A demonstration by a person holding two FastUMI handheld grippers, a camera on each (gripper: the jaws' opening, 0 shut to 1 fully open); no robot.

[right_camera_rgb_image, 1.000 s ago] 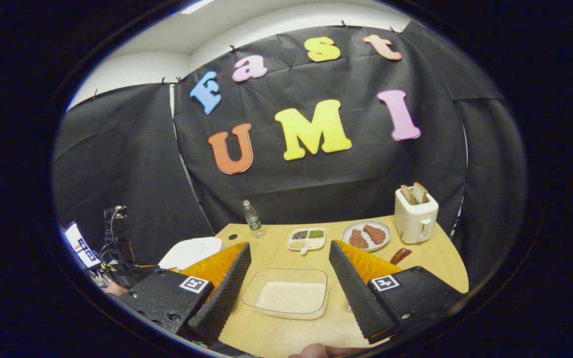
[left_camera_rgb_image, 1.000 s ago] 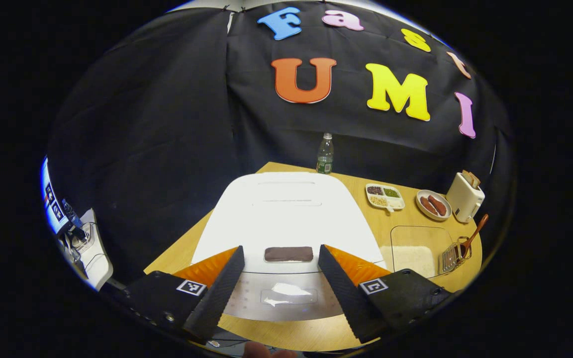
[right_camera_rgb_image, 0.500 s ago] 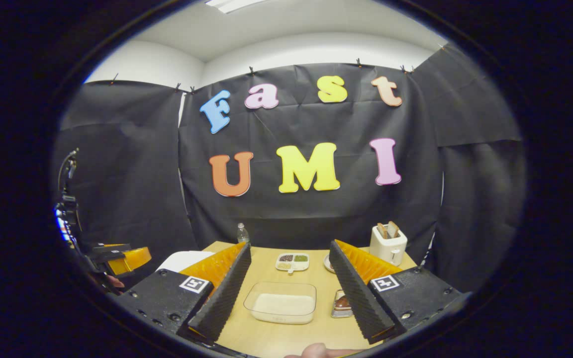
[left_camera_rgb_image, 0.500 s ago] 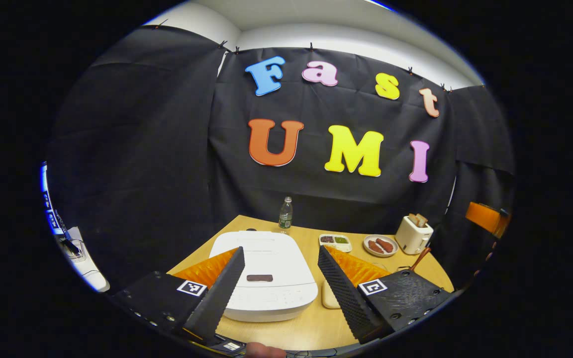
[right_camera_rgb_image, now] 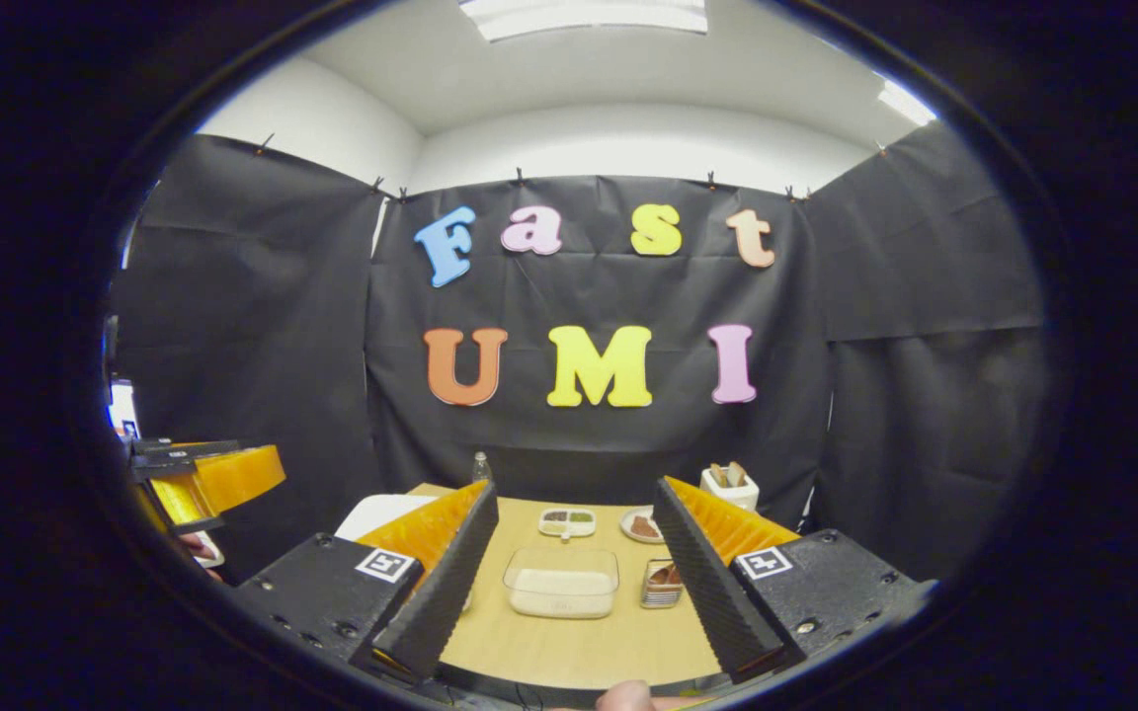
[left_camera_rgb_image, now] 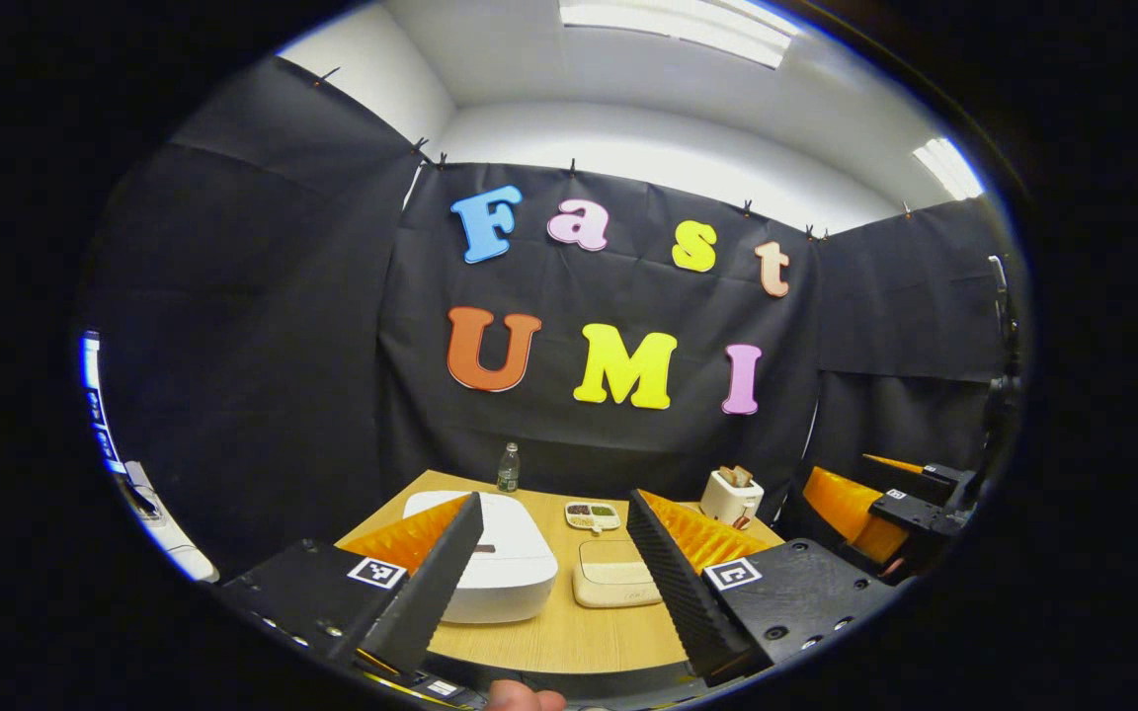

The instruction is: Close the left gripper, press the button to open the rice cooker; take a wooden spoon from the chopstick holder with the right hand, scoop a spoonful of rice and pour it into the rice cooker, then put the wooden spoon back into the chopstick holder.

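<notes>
The white rice cooker point(left_camera_rgb_image: 495, 558) stands on the wooden table point(left_camera_rgb_image: 569, 637) with its lid down; part of it point(right_camera_rgb_image: 381, 513) also shows in the right gripper view. My left gripper point(left_camera_rgb_image: 554, 513) is open, held well back from the table, with nothing between its fingers. It shows again as an orange shape point(right_camera_rgb_image: 203, 479) at the left of the right gripper view. My right gripper point(right_camera_rgb_image: 577, 499) is open too, back from the table edge, and appears at the right point(left_camera_rgb_image: 875, 499) of the left gripper view. The rice container point(right_camera_rgb_image: 561, 583) lies ahead of it. The chopstick holder point(right_camera_rgb_image: 663, 585) holds the wooden spoon point(right_camera_rgb_image: 668, 573).
A water bottle point(left_camera_rgb_image: 508, 468) stands at the table's back edge. A divided dish point(right_camera_rgb_image: 566, 521), a plate of food point(right_camera_rgb_image: 640, 525) and a toaster point(right_camera_rgb_image: 730, 486) line the back right. A person's fingertip point(left_camera_rgb_image: 525, 699) shows at the bottom.
Both grippers have drawn back and up from the table, so the cooker and container look smaller and farther. Both stay open and each now sees the other.
</notes>
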